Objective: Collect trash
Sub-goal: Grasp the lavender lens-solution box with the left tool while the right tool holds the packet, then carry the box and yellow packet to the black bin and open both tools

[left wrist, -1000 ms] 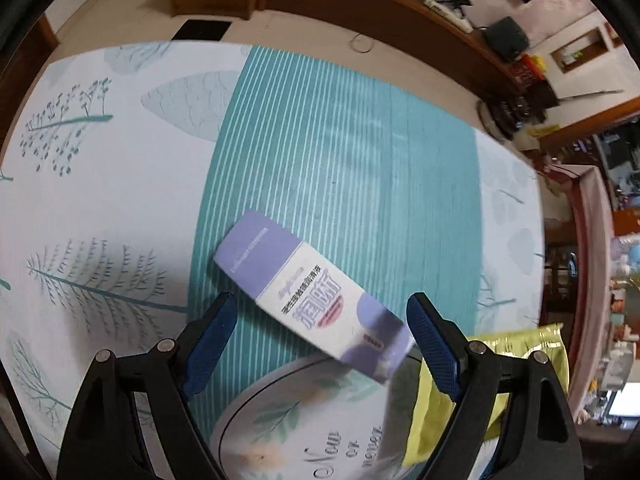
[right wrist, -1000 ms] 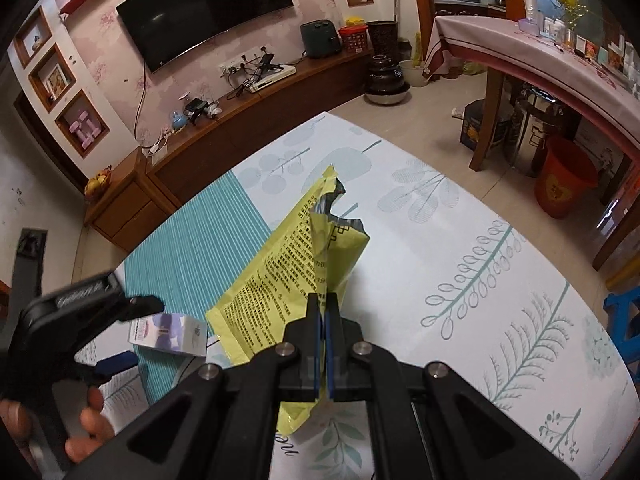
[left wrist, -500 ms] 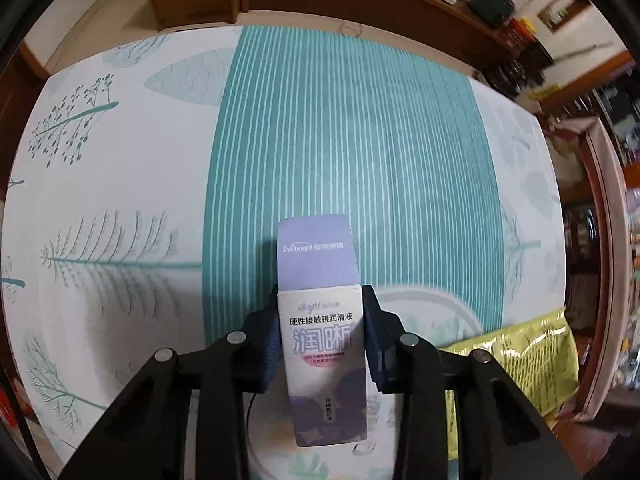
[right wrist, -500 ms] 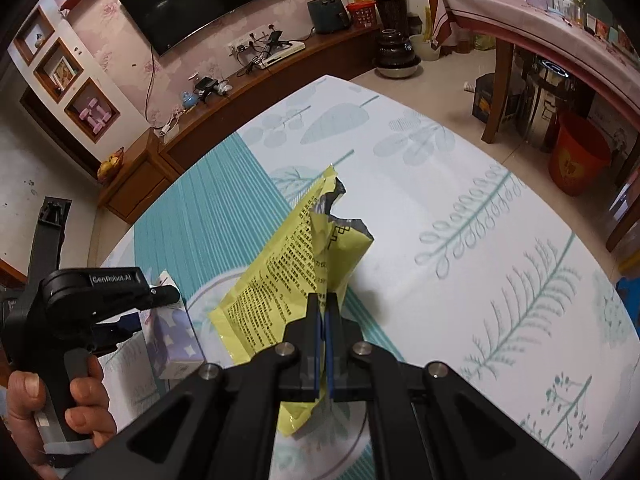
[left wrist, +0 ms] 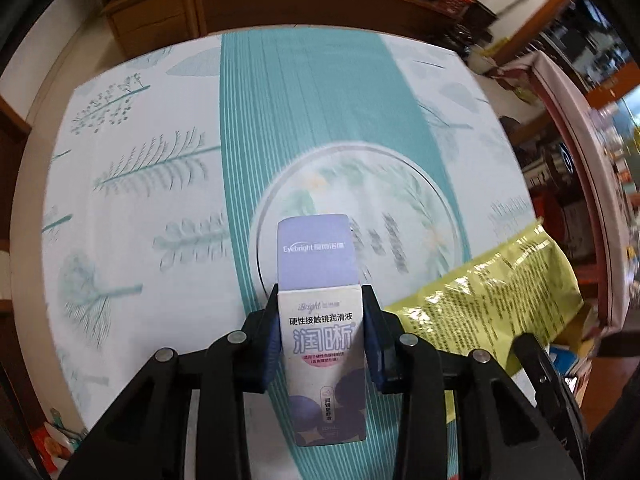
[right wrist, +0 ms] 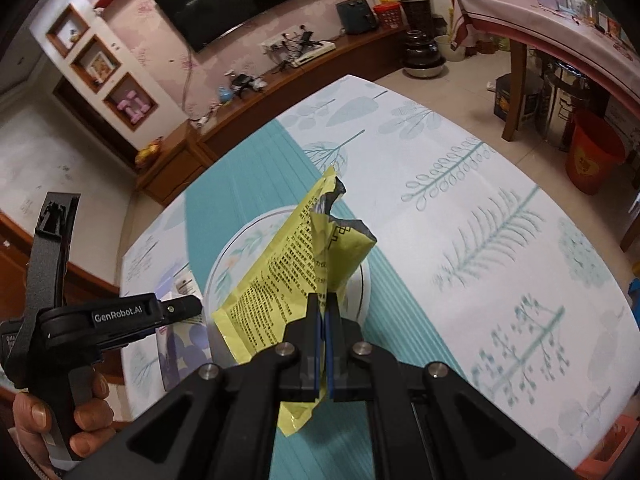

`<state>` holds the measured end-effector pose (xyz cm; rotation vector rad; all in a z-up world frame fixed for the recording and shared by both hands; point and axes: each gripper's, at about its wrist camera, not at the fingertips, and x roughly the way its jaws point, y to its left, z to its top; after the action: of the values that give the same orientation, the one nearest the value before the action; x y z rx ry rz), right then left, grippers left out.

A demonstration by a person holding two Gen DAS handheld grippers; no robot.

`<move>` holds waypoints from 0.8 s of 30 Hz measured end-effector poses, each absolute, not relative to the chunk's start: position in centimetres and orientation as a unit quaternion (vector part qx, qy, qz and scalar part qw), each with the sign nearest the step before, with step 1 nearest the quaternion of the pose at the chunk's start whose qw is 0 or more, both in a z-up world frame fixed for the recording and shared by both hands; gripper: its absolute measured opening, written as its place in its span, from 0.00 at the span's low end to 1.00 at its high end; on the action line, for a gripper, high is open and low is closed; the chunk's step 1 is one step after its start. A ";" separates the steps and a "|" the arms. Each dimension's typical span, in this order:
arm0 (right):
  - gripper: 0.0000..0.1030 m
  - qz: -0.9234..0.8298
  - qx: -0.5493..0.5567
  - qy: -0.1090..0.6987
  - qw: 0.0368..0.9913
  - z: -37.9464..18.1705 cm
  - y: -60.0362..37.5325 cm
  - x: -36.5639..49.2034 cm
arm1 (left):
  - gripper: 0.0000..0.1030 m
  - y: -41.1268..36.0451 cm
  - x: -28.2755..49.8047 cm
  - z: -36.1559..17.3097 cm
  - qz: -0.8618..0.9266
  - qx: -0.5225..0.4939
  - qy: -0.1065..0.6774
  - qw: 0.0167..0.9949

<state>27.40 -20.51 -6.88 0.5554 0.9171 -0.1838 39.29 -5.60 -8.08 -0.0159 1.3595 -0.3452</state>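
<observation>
The purple-and-white box (left wrist: 322, 320) is clamped upright between the left gripper's (left wrist: 322, 344) pads, lifted above the leaf-print tablecloth (left wrist: 160, 128). Just beside it, the right gripper (right wrist: 322, 332) pinches the torn yellow wrapper (right wrist: 304, 264) in closed fingers, also off the cloth. A red bucket (right wrist: 592, 156) stands on the floor beyond the table.

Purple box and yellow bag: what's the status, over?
Left gripper shut on purple box. Right gripper shut on yellow bag. Both off the tablecloth. Nothing blocking.

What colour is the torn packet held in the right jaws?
Yellow with black print, dark inside at the tear; clearest in the right wrist view: torn packet.
</observation>
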 end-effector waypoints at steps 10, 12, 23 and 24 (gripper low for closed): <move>0.01 0.002 0.228 0.422 0.878 -2.7 -21.6 15.0 | 0.32 -5.6 24.5 -0.9 -0.161 0.020 0.572 0.804; 0.01 0.021 0.214 0.420 0.882 -2.1 -22.4 12.1 | 0.32 -5.8 20.6 0.2 -0.157 0.017 0.563 0.811; 0.01 0.080 0.145 0.436 0.884 -2.2 -24.4 -0.7 | 0.33 -7.7 4.8 -0.1 -0.157 0.000 0.565 0.810; 0.01 0.081 0.142 0.441 0.882 -2.5 -24.4 -1.6 | 0.33 -7.9 3.8 -0.5 -0.158 0.005 0.566 0.809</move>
<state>-1.60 -24.43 -2.55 0.2952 0.9186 0.1682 3.84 -7.91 -0.50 0.0117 1.2112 -0.3369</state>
